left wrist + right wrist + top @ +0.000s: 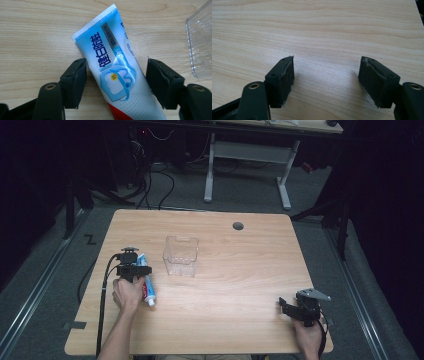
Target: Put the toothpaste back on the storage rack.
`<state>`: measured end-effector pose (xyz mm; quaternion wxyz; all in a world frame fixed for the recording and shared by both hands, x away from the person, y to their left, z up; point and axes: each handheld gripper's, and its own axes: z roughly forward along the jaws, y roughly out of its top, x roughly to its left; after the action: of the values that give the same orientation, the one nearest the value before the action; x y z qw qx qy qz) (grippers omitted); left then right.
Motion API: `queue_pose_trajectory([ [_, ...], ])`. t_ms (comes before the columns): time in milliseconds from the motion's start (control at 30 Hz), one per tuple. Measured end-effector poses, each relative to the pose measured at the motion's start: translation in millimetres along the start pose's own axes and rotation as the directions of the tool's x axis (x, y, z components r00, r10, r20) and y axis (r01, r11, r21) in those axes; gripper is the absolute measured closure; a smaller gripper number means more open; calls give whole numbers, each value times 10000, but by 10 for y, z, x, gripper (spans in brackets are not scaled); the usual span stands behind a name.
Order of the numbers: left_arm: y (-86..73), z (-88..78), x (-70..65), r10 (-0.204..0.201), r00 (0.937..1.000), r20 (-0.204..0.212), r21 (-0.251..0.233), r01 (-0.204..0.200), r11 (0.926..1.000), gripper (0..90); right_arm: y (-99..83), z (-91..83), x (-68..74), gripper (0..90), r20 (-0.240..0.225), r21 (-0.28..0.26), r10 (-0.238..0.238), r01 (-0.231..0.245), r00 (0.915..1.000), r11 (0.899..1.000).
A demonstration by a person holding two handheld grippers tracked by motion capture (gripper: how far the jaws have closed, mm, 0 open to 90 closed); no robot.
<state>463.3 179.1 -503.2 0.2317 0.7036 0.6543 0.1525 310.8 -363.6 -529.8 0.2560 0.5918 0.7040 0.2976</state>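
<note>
Two hand-held grippers on wooden surface: left hand-held gripper released, jaws straddling toothpaste tube beside clear plastic container; right hand-held gripper released, holding nothing.

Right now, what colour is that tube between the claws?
Mostly light blue and white, with dark blue lettering and a red end; the toothpaste tube shows best in the left gripper view.

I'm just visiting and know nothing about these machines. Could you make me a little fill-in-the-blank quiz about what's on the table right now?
1. The left gripper has its jaws on either side of a tube of ____.
2. The clear plastic container near the tube holds ____.
3. The right gripper has its jaws open over bare ____.
4. The tabletop is made of light ____.

Missing words: toothpaste; nothing; table; wood
</note>
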Motion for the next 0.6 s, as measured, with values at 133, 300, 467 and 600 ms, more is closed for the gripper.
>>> queue_pose_trajectory([
  [133,9,4,-11,29,9999,104,92,-30,10000,416,0,1,-2,290,-19,-20,-2,2,10000,10000],
  [300,15,14,-52,252,9996,148,190,-255,9995,476,-1,3,-5,290,-41,-64,2,-2,10000,10000],
  [467,28,-1,-53,429,9988,231,237,-434,9988,542,-1,3,-5,290,-40,-62,9,-10,10000,10000],
  [600,31,-7,-48,430,9983,391,244,-439,9987,574,-1,3,-6,290,-38,-62,13,-13,10000,10000],
])
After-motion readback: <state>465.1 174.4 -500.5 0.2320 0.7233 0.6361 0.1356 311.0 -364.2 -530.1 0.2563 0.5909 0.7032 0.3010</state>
